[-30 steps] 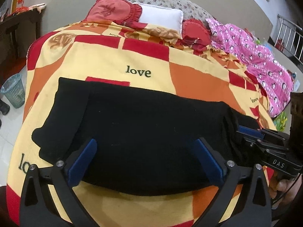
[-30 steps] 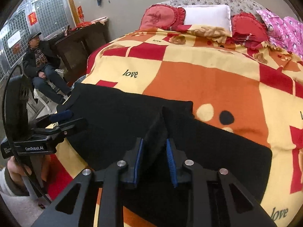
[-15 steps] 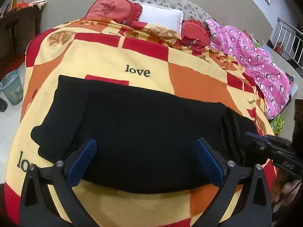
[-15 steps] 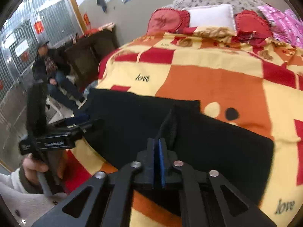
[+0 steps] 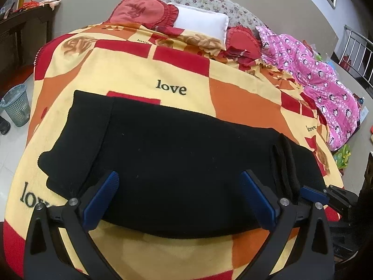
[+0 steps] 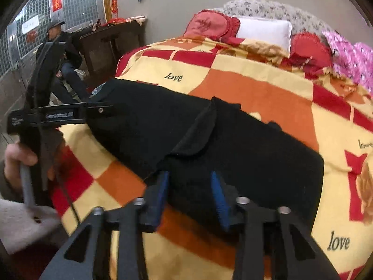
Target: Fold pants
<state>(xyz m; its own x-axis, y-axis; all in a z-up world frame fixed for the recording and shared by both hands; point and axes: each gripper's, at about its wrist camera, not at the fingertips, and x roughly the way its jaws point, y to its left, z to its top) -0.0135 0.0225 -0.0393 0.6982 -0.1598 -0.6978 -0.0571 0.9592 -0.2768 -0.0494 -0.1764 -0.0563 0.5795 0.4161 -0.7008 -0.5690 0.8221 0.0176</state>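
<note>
Pants (image 5: 181, 149) plain black, no pattern. Blanket (image 5: 144, 70) checked in cream-yellow, orange and red blocks, "love" lettered in black; pillow (image 5: 200, 22) white, flanked by red frilled cushions (image 5: 142, 9), grey floral cover (image 5: 209, 0) behind. Pink quilt (image 5: 321, 74) dotted white with small penguin figures; gripper pads (image 5: 102, 196) blue on black frames.
</note>
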